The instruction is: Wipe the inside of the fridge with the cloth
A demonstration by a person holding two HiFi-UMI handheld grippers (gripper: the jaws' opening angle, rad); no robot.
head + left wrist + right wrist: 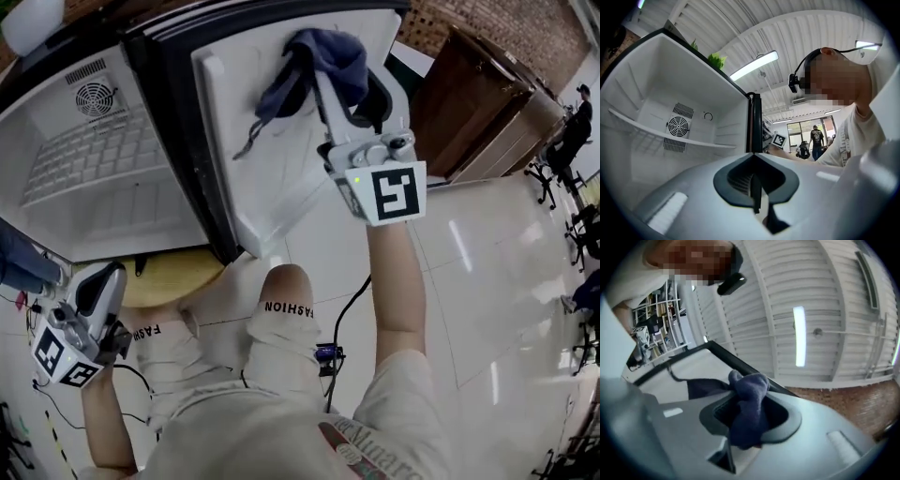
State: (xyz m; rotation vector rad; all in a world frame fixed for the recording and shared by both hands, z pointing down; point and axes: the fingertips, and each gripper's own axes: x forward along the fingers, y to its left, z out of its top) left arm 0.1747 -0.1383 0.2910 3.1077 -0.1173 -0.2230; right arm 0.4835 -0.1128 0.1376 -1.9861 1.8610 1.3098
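The small white fridge with a black rim (122,220) stood wide open, and its flat white plastic door (281,169) hung out toward the person. Inside the box were a thin white shelf (670,133) and a little round fan grille (94,98). The soft dark blue cloth (328,52) was on the door's inner side, near its far edge. It was bunched in the right gripper (345,98), whose fingers were clamped on its middle while a loose corner hung free. The cloth looked as if it touched the door, but the head view was too steep to be sure. The left gripper (98,289) sat low by the fridge's near corner, well apart from the cloth, with its fingers pressed together on nothing. To wipe well, the right hand would probably need to press the cloth flat on the white plastic. It would need a firm pinch so the cloth did not slip out, and long rows from one edge to the other. The box, the shelf and the corners likely needed the same. The left gripper could have steadied the door so it did not swing.
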